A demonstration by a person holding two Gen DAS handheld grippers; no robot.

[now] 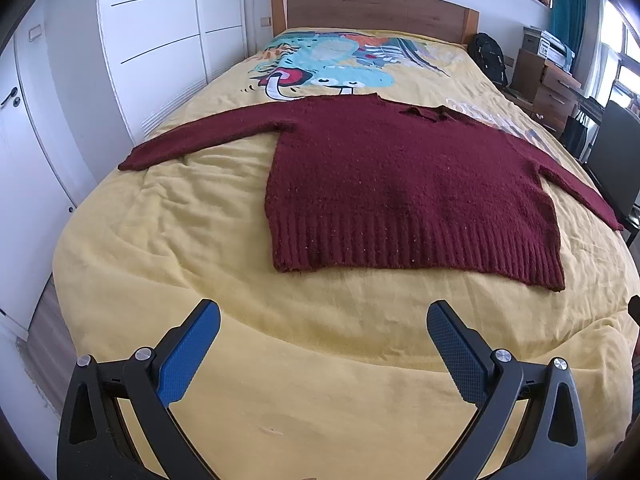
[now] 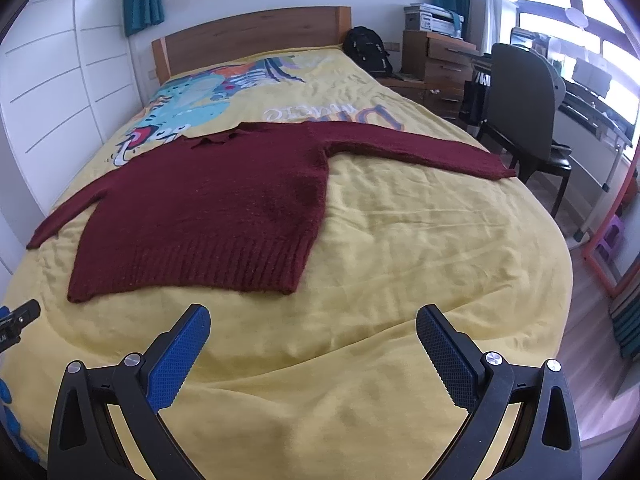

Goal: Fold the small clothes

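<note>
The left gripper (image 1: 323, 320) is held with its jaws spread wide, nothing being gripped between them. Its blue-padded fingers (image 1: 188, 356) are angled outward from black arms. The right gripper (image 2: 313, 324) is likewise held wide apart and empty, its blue pads (image 2: 448, 360) turned inward toward each other. In the right wrist view, a black part of the left gripper is seen at the left edge.
</note>
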